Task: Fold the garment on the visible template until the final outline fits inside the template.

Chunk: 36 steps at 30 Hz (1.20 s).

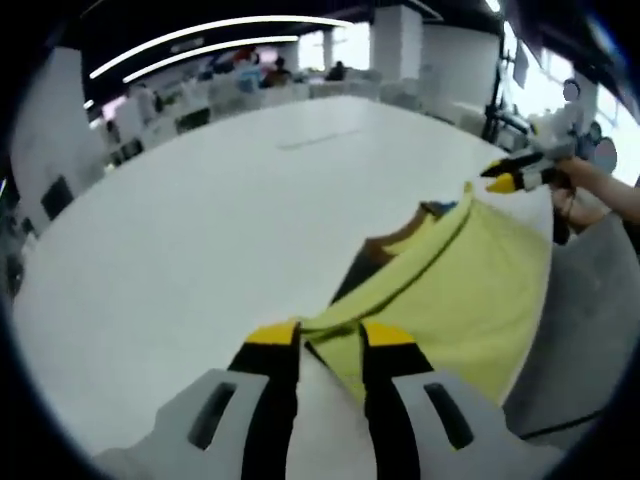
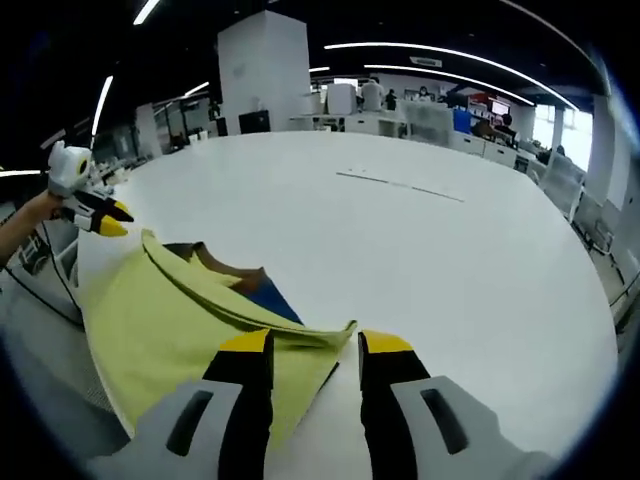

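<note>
The garment (image 1: 470, 290) is a pale yellow-green knit piece, with a brown band and a patch of blue showing at its far side, seen in the right gripper view (image 2: 170, 320) as a brown strip and a blue wedge tucked under a yellow fold. It lies partly spread on the white table (image 1: 200, 220), near the edge closest to the person, and hangs over that edge. One edge is folded over and raised into a long ridge that runs across the cloth between two lifted corners. The cloth is loosely creased, not flat. No template outline can be made out beneath it.
</note>
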Tool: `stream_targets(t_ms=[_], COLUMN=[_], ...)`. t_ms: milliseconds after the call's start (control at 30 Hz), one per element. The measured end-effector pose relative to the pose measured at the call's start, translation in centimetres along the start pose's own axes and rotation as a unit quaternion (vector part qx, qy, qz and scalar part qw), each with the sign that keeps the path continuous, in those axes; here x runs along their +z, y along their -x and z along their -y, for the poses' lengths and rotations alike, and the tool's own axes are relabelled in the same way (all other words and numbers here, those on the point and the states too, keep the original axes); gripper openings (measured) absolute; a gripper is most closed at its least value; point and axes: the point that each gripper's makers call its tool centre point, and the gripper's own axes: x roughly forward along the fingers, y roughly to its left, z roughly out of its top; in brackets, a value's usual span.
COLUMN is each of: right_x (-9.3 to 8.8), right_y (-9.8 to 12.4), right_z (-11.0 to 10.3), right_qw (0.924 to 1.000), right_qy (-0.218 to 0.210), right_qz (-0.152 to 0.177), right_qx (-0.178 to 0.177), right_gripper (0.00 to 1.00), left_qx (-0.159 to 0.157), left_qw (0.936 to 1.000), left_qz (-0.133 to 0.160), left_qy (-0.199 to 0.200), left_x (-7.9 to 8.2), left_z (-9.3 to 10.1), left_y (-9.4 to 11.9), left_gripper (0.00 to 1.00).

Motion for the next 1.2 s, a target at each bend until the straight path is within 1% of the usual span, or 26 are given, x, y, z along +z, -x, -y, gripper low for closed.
stream_targets(t_ms=[167,267,367,467,533,567,667,800,900,933,967,1000,1067,1200], right_x=[-0.3,-0.4,-0.3,-0.2,-0.3,-0.5,-0.9,-0.8,-0.9,-1.0,-1.1,-1.2,-1.6,-2.5], right_y=[0.7,1.2,1.7,2.1,2.4,2.5,2.9,3.7,4.3,4.4,4.6,4.7,5.1,6.0], right_z=[-0.9,-1.3,-1.7,-2.2,-2.4,-2.5,-2.8,-3.4,-3.8,-3.9,-4.1,-4.1,-4.3,-4.4], right_qw=[0.9999,0.9998,0.9997,0.9995,0.9994,0.9994,0.9993,0.9991,0.9989,0.9988,0.9988,0.9988,0.9987,0.9985], right_qy=[0.003,0.01,0.011,0.013,0.015,0.014,0.015,0.015,0.014,0.013,0.012,0.011,0.012,0.013], right_qz=[-0.003,-0.005,-0.003,-0.002,-0.003,-0.004,-0.009,-0.007,-0.006,-0.007,-0.007,-0.008,-0.012,-0.022], right_qx=[0.013,0.018,0.022,0.028,0.031,0.031,0.034,0.039,0.045,0.046,0.047,0.047,0.048,0.049], right_gripper=[0.39,0.42,0.45,0.48,0.49,0.5,0.51,0.53,0.54,0.54,0.55,0.55,0.56,0.55], left_qx=[-0.009,-0.022,-0.027,-0.033,-0.045,-0.046,-0.049,-0.053,-0.063,-0.072,-0.087,-0.086,-0.088,-0.087], left_qw=[0.9999,0.9997,0.9995,0.9994,0.999,0.9989,0.9988,0.9985,0.9978,0.9973,0.9962,0.9962,0.9961,0.9962], left_qz=[0.007,0.008,0.014,0.014,0.01,0.01,0.007,0.016,0.019,0.017,0.009,0.01,0.01,-0.002], left_qy=[0.003,0.004,0.005,0.001,-0.002,-0.002,-0.005,0.003,-0.001,-0.004,-0.006,-0.004,-0.006,0.002], left_x=[0.1,0.1,0.2,0.1,-0.2,-0.2,-0.5,-0.3,-0.2,-0.3,-0.6,-0.6,-0.8,-1.9], left_z=[0.8,1.5,1.9,2.3,2.7,2.8,3.0,3.4,4.0,4.4,5.0,5.1,5.4,5.7], left_y=[0.8,1.4,2.0,2.5,2.8,2.9,3.5,4.2,4.8,5.0,5.3,5.3,5.6,5.9], left_gripper=[0.23,0.26,0.27,0.33,0.39,0.4,0.4,0.42,0.43,0.45,0.47,0.49,0.5,0.49])
